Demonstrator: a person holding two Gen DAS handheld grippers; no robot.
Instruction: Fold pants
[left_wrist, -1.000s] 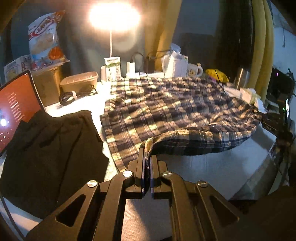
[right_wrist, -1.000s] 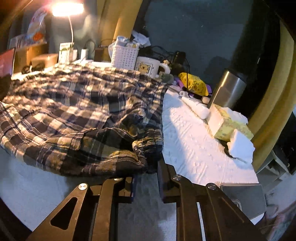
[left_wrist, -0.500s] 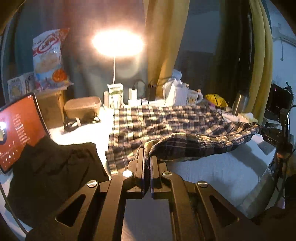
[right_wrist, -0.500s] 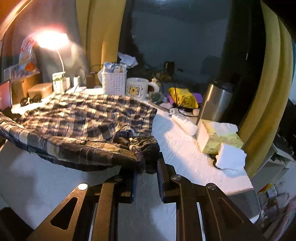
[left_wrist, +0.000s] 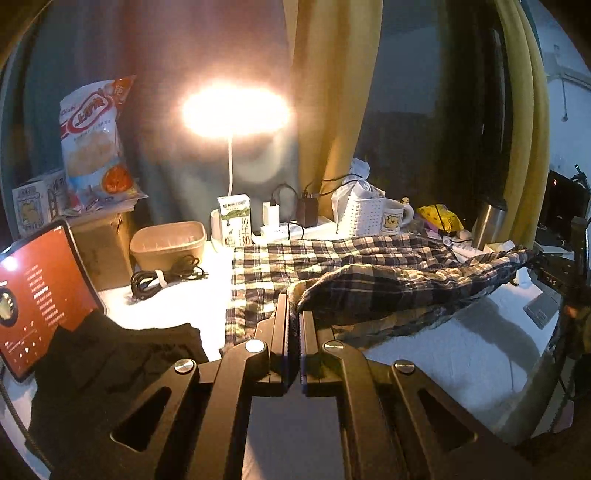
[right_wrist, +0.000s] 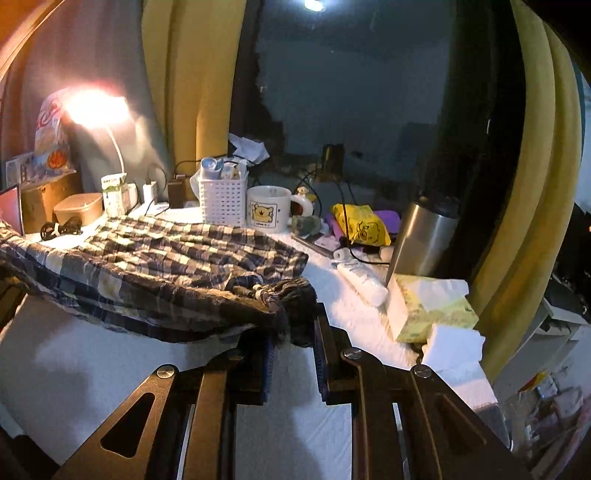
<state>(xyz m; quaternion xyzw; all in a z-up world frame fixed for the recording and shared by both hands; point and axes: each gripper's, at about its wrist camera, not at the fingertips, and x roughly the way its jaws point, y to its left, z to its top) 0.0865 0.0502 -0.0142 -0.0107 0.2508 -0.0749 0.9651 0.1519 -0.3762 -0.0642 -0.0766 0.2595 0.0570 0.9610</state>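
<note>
Plaid pants (left_wrist: 332, 266) (right_wrist: 177, 254) lie on a white-covered table (left_wrist: 461, 354), their near edge lifted off the surface and hanging in a band between my two grippers. My left gripper (left_wrist: 293, 306) is shut on the left corner of that lifted edge. My right gripper (right_wrist: 293, 321) is shut on the bunched right corner of the pants, the cloth wadded between its pads. The far half of the pants still rests flat on the table.
A black garment (left_wrist: 110, 369) and a lit tablet (left_wrist: 40, 295) sit at the left. Along the back stand a lamp (left_wrist: 234, 110), milk carton (left_wrist: 233, 221), tub (left_wrist: 168, 243), white basket (right_wrist: 222, 199) and mug (right_wrist: 269, 210). A steel flask (right_wrist: 424, 236) and tissue box (right_wrist: 428, 306) stand right.
Both grippers have risen with the pants' near edge, lifting it clear of the table. Both views have tilted up, showing more wall and curtain.
</note>
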